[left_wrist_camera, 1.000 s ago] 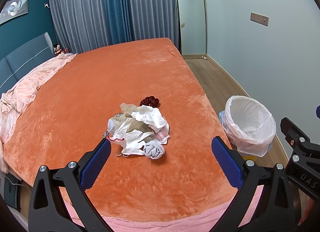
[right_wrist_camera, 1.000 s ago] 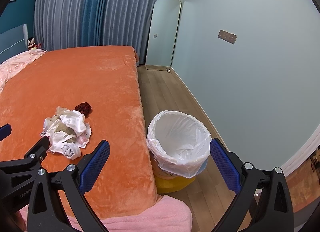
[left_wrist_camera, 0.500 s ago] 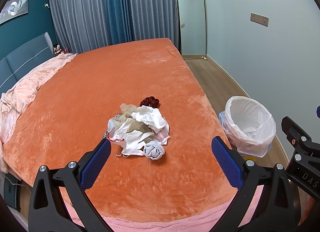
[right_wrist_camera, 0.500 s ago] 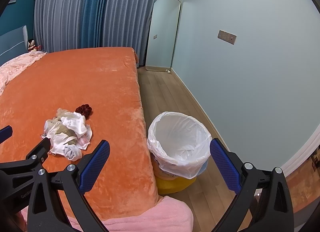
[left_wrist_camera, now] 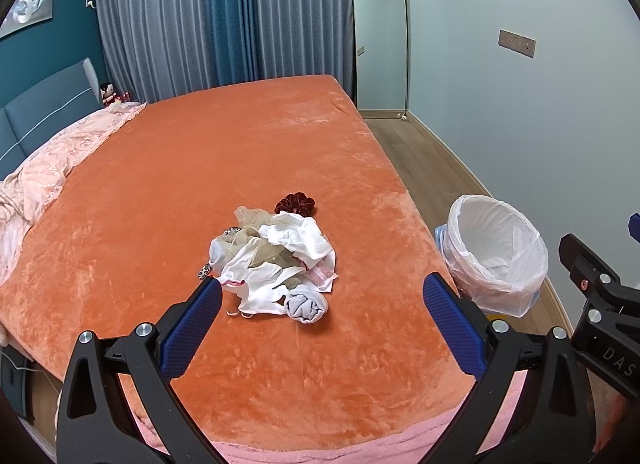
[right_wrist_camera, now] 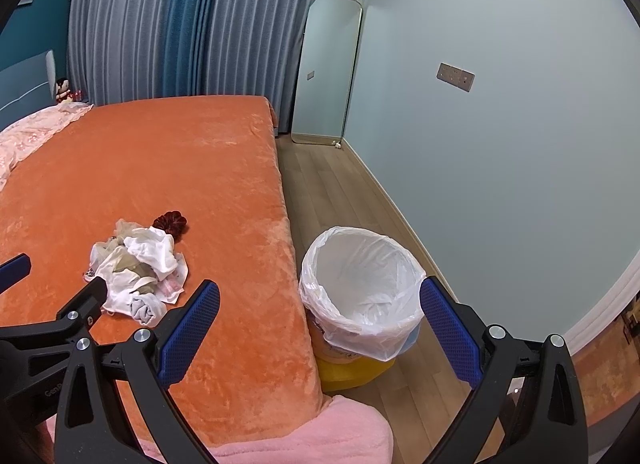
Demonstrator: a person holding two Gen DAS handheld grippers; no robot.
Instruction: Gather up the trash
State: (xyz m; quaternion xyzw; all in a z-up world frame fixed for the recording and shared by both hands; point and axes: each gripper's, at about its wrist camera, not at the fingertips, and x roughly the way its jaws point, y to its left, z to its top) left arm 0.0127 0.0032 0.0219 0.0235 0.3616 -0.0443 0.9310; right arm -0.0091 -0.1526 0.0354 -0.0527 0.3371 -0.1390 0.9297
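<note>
In the left wrist view, our left tongs [left_wrist_camera: 322, 316] stand wide open with nothing between the blue pads, hanging over the near part of the orange bed [left_wrist_camera: 160, 191]. The trash pile [left_wrist_camera: 276, 264], a heap of crumpled white and beige scraps with a grey wad at its near edge, lies on the bed just beyond the pads, and a dark red scrunchie [left_wrist_camera: 295, 203] touches its far side. The lined bin [left_wrist_camera: 496, 252] stands on the floor beside the bed, to the right. Over the last second almost nothing has shifted here; the pile sits where it did, untouched, so we judge the collecting has not yet begun.

In the right wrist view, our right tongs [right_wrist_camera: 320, 324] are likewise spread wide and empty. The bin [right_wrist_camera: 360, 284] now sits slightly lower in this view than 1 second ago, between the 2 pads, which suggests a small drift toward it. The pile [right_wrist_camera: 138, 268] lies left of it on the bed [right_wrist_camera: 180, 167].
</note>
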